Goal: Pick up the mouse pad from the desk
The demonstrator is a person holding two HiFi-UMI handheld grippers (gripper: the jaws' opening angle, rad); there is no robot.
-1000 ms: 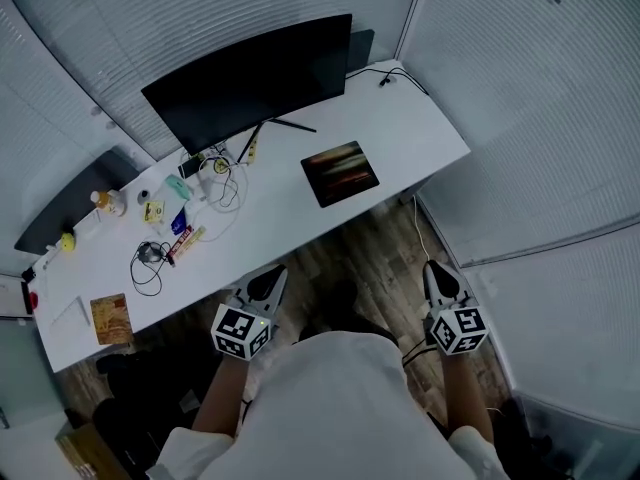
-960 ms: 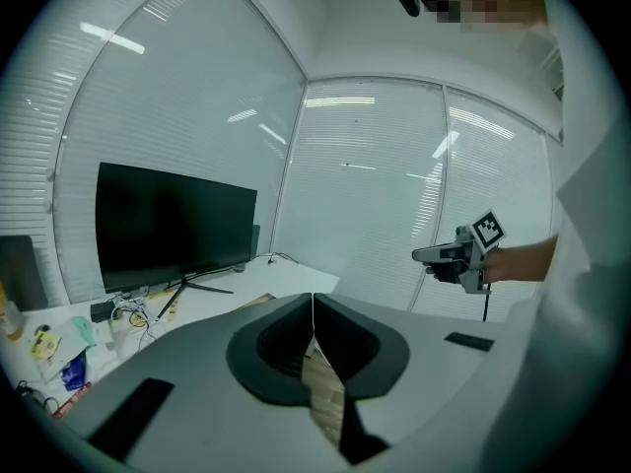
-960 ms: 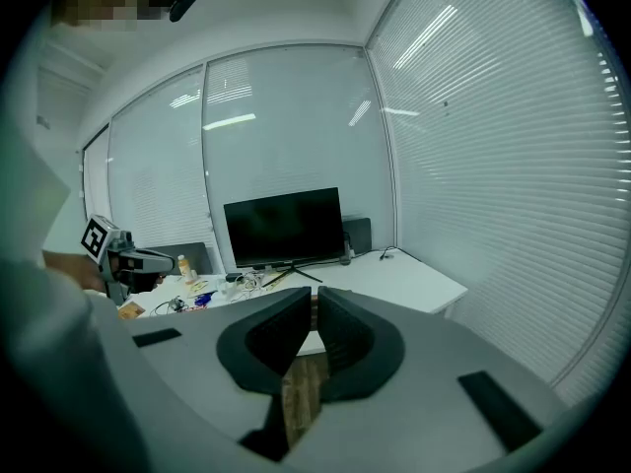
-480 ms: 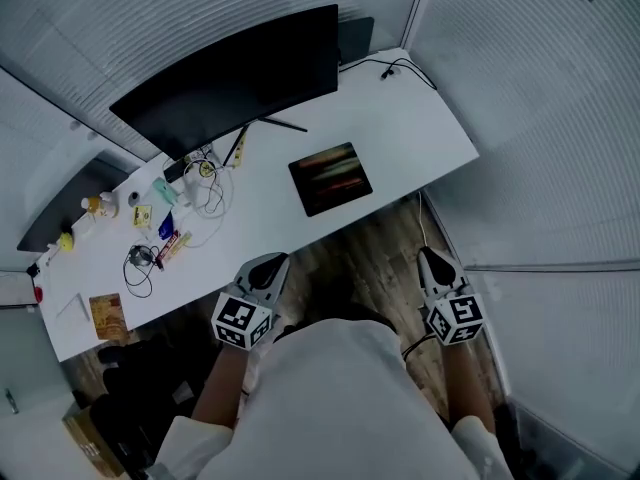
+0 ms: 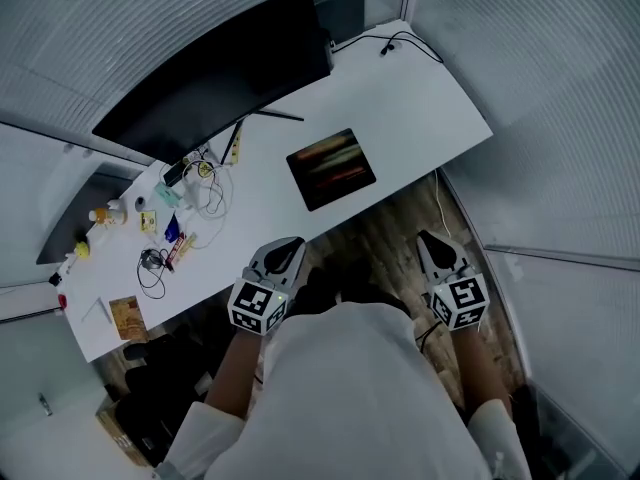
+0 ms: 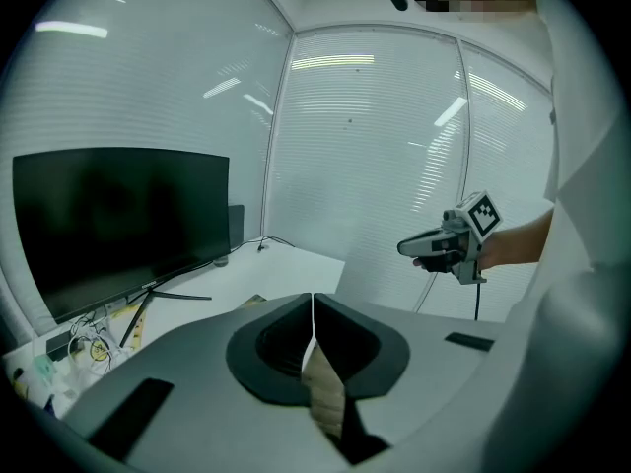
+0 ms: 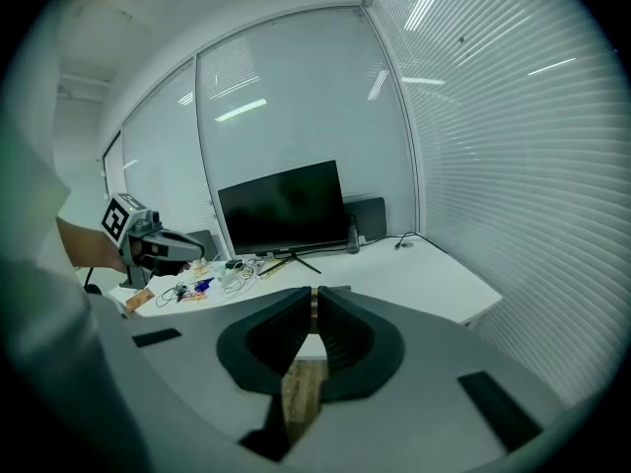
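Left hand-held gripper closed, flat rectangular mouse pad, smooth white desk

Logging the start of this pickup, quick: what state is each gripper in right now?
Left gripper: closed, jaws together, holding nothing.
Right gripper: closed, jaws together, holding nothing.

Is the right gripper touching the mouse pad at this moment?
Apart. The head view shows the right gripper over the floor, short of the desk, with the mouse pad lying on it.
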